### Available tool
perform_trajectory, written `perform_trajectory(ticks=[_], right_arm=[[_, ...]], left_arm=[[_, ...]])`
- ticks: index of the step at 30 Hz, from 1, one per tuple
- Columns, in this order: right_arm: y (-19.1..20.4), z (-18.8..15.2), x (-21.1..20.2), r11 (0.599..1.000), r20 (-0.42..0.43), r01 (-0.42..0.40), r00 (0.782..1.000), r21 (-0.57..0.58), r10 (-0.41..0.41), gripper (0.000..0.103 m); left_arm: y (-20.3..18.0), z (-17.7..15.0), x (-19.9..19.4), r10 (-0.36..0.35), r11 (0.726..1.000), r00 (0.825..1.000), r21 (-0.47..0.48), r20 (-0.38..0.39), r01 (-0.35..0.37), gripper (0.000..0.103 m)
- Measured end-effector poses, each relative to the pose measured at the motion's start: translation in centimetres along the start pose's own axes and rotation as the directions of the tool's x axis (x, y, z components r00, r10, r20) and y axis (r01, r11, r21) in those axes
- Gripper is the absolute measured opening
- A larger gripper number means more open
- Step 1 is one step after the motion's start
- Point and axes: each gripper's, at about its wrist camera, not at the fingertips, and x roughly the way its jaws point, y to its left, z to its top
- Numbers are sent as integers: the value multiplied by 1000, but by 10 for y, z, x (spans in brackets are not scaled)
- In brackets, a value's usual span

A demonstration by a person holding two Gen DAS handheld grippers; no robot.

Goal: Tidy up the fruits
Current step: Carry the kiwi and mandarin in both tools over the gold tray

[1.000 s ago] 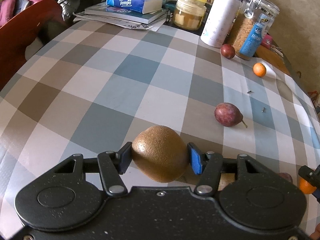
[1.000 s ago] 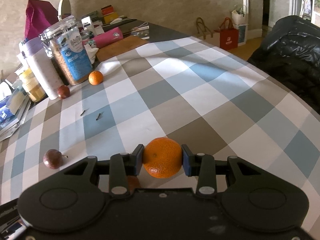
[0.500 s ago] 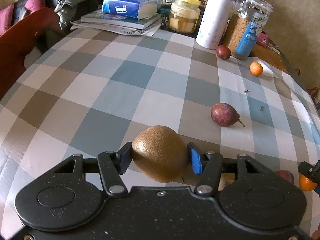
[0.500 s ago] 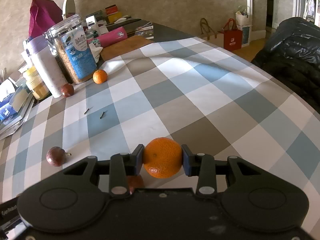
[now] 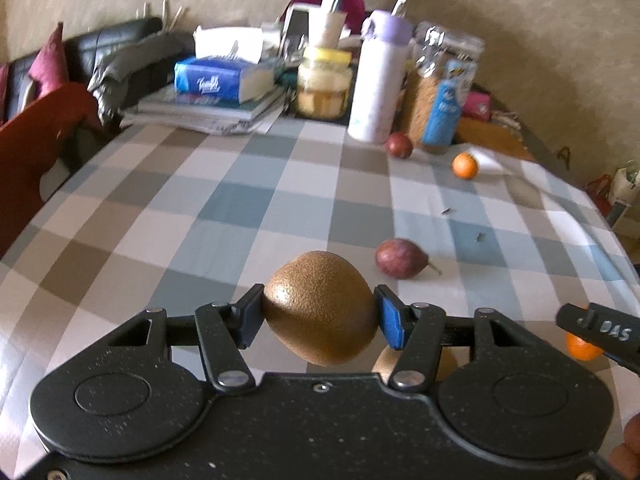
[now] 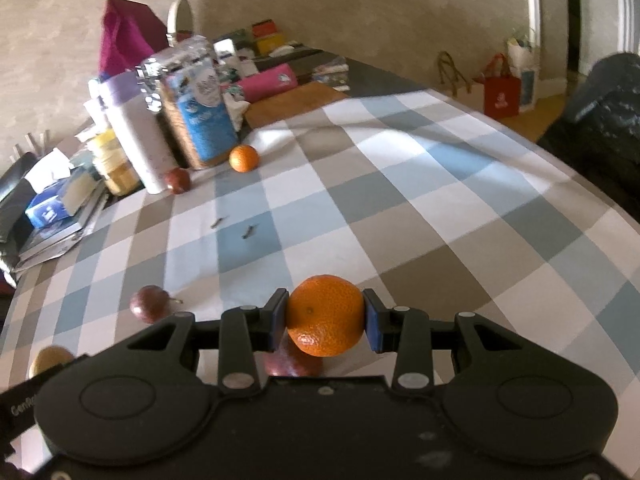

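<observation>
Left gripper (image 5: 320, 316): blue-padded jaws pinching a brown, rough-skinned oval kiwi (image 5: 320, 306), pads pressed on both its sides, fruit carried clear above the checked blue, grey and white tablecloth surface (image 5: 200, 208). Right gripper (image 6: 325, 320): jaws clamped on a round orange mandarin (image 6: 325, 320), also off the cloth. Directly below that mandarin, partly hidden by the gripper body, a dark reddish-purple fruit (image 6: 294, 364) lies on the surface. A purple passion fruit with a short stem (image 5: 401, 258) lies on the cloth just beyond and to the right of the kiwi. Farther back, a second dark red round fruit (image 5: 399, 145) sits touching or just beside the base of a white bottle with a lilac lid (image 5: 378, 80); a small second mandarin (image 5: 465, 165) rests near a clear jar with a blue label (image 5: 442, 88). Another brownish fruit (image 5: 386, 362) shows under the left gripper's linkage, mostly hidden. Two tiny dark bits (image 6: 234, 227) lie mid-cloth. A blue tissue pack (image 5: 218, 80) tops a stack of books at the far edge.
</observation>
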Motion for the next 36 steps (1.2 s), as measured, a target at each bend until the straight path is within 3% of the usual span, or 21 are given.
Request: perform_trajectory(ticks=[7,12,18,25,36], right_arm=[[11,-5,-2,998,7,-9,1000,-56,9,40],[9,-2,2,999,-20,-7,1000,-35,6,40],[6,0,6,1000,-57,-6,998,-17,5,40],[-3,5,3,999,-80,-34,996,33,36,40],[-5,10,-28,995,-103,-99,990,30,101,40]], left_arm=[[-8,0,-7,38,998,998,42,49,-40,62],[-3,2,4,20,1000,998,-12,-51,-20,62],[1,7,1,-18,998,987,-65,-160,8,62],[8,5,-32,-77,995,972,-82,-222,60,62],[19,-19,-83,-90,996,952,-11,-292,91,62]])
